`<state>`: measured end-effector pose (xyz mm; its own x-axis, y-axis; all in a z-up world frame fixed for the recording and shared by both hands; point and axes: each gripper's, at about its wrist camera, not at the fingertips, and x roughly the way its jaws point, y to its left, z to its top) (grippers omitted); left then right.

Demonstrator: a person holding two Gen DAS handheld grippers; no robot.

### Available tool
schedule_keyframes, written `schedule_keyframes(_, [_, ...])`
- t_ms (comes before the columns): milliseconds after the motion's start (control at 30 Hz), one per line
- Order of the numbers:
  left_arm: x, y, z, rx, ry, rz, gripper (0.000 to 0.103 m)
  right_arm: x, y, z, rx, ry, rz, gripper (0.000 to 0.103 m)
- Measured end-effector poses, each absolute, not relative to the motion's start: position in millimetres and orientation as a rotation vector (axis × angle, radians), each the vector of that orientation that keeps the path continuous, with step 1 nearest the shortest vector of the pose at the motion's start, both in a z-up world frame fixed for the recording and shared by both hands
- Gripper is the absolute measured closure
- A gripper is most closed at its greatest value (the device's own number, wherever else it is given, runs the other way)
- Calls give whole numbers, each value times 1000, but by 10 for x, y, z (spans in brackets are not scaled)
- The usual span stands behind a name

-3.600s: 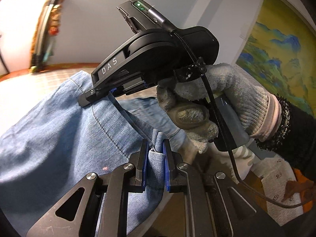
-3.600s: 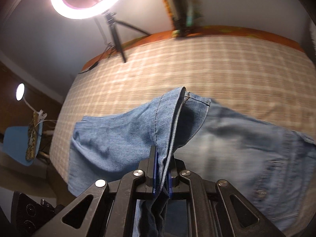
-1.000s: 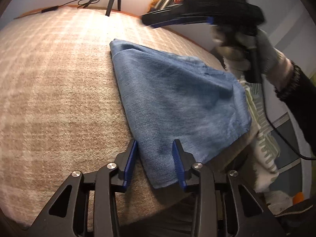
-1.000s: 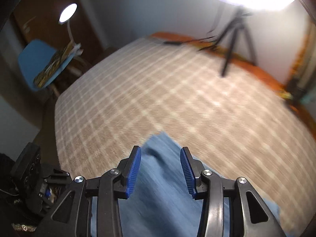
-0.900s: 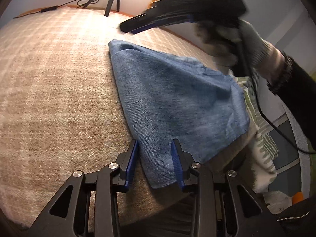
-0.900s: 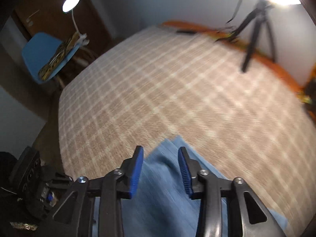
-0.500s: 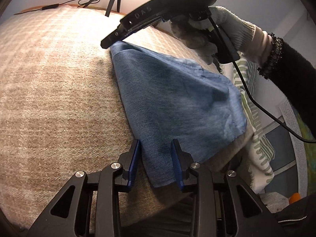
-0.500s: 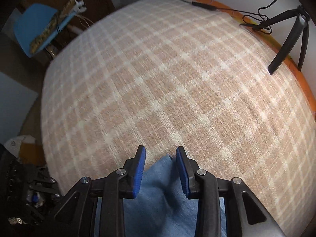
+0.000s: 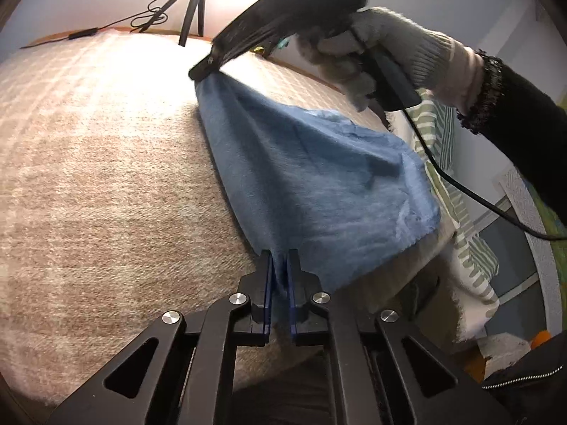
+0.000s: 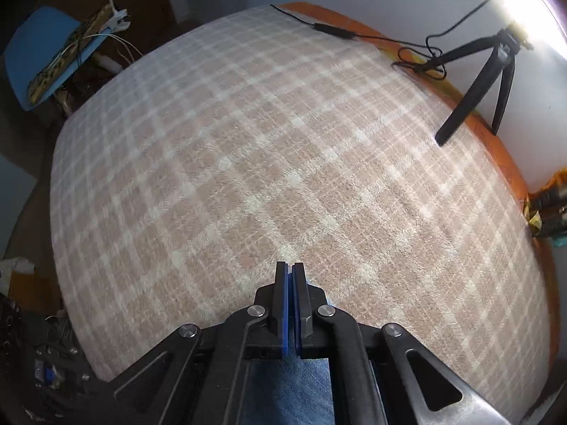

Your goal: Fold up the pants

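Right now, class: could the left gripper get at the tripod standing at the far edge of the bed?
Probably not. The left gripper is shut on the near corner of the pants, and the tripod stands across the whole checked blanket, well beyond it.

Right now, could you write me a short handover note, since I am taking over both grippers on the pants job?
Left gripper: jaws just closed, shut on the near corner of the pants.
Right gripper: jaws just closed, shut on the far corner of the same edge.
Pants: folded into a compact blue bundle on the checked blanket, near its edge, with the gripped edge lifting.
Done: earlier folds are in, and both corners are gripped.
Left: probably carry this edge over for another fold, lay it flat, release.
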<state>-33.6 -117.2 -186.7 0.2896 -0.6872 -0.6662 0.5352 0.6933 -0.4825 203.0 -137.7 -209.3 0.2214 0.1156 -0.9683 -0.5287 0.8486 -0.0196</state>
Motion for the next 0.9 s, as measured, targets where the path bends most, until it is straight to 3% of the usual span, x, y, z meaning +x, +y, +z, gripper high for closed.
schedule_keyframes(133, [-310,-1083,-1886,-218,1009,-826,98,2136,-1435,-2238,-323,1298,443,102])
schedule_keyframes(200, [-323,-1044,-1849,-207,1016,-830,98,2192,-1597,-2108,-221,1263,441,94])
schedule_keyframes(233, [-332,-1026,-1816,-187,1020,-827,98,2208,-1727,-1990,-165,1232,412,83])
schedule_keyframes(267, [-338,-1001,-1780,-175,1013,-825,97,2190,-1842,-1878,-115,1199,403,79])
schedule_keyframes(333, [-309,-950,-1696,-167,996,-823,97,2101,-2015,-1727,-55,1165,395,79])
schedule_keyframes(400, [-243,-946,-1627,-184,985,-819,86,1934,-2161,-1650,-35,1150,387,79])
schedule_keyframes(433, [-199,-967,-1594,-191,977,-814,76,1850,-2208,-1659,-38,1154,376,80])
schedule_keyframes(467, [-169,-998,-1565,-192,967,-812,75,1759,-2276,-1684,-42,1162,348,79])
schedule_keyframes(633, [-22,-1264,-1472,-105,903,-815,75,1317,-2557,-1701,7,1155,319,79])
schedule_keyframes(900, [-20,-1427,-1903,61,994,-755,75,1037,-2853,-2191,-48,1220,157,80])
